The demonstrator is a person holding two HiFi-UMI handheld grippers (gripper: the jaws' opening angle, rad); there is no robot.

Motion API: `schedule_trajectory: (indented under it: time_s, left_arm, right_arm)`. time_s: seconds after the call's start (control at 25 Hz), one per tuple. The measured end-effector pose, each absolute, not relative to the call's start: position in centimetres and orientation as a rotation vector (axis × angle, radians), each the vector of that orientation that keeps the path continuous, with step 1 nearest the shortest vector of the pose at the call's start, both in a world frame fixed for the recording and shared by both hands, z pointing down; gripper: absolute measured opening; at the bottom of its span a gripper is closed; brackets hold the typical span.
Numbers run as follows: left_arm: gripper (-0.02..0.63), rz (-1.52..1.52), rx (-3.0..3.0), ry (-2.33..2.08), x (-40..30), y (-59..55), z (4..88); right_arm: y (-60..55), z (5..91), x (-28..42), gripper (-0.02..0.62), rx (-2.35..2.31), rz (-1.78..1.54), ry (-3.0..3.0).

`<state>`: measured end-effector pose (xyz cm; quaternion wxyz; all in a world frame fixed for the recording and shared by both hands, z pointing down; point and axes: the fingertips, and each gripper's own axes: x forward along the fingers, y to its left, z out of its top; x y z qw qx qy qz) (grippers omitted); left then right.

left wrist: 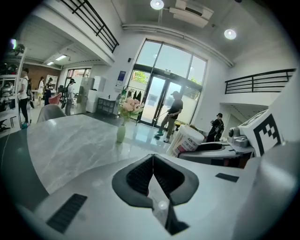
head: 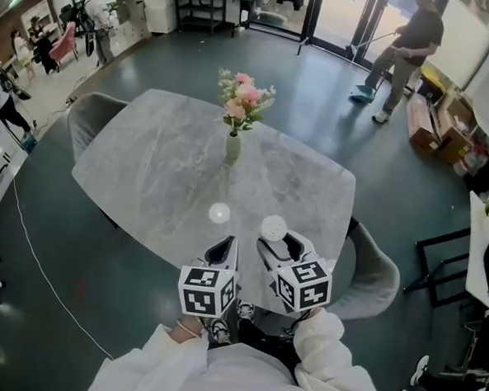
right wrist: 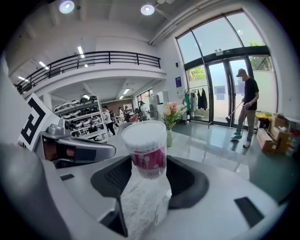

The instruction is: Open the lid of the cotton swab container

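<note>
Right gripper view: right hand-held gripper (right wrist: 149, 168) clamps cotton swab container (right wrist: 148, 140) upright.
Left hand-held gripper (left wrist: 153, 164), jaws together, empty, is just left of it.

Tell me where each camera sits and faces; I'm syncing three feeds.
Head view: on the person's head, steeply down at the marble table; white sleeves, left gripper, right gripper show.
Left gripper view: on the left gripper, across the table toward glass doors; its shut jaws.
Right gripper view: on the right gripper, same way; its jaws clamp the cotton swab container.
Shared: the flower vase.
</note>
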<state>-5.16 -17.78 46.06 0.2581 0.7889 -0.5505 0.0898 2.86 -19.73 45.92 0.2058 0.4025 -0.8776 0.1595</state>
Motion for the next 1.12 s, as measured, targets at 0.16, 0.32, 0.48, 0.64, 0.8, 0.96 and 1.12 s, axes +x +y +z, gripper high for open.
schedule_trajectory:
  time_s: [0.16,0.32,0.48,0.64,0.8,0.96,1.12]
  left_arm:
    - [0.008,0.251,2.212,-1.422,-3.7,-17.5,44.8]
    - [0.008,0.26,2.267,-1.347,-2.6,-17.4,44.6]
    - [0.008,0.273,2.304,-1.295,-1.7,-17.3,44.6]
    - [0.009,0.279,2.338,-1.279,-1.3,-17.6,44.0]
    - [0.139,0.269,2.398,-1.182,0.0,-17.7,43.3]
    - [0.197,0.302,2.463,-1.163,0.4,-18.0,42.5]
    - [0.235,0.335,2.513,-1.138,0.7,-18.1,42.0]
  right_arm:
    - [-19.2,45.2,3.7,0.287,1.156,0.439,-2.432]
    - [-18.9,45.2,4.1,0.287,1.186,0.445,-2.424]
    - [-18.6,45.4,4.3,0.285,1.19,0.447,-2.411]
    - [-18.7,45.5,4.4,0.285,1.193,0.463,-2.41]
    - [-18.9,45.8,4.4,0.285,1.177,0.475,-2.407]
    - [-19.0,46.1,4.1,0.285,1.153,0.482,-2.41]
    - [-19.0,46.6,4.0,0.285,1.132,0.501,-2.408]
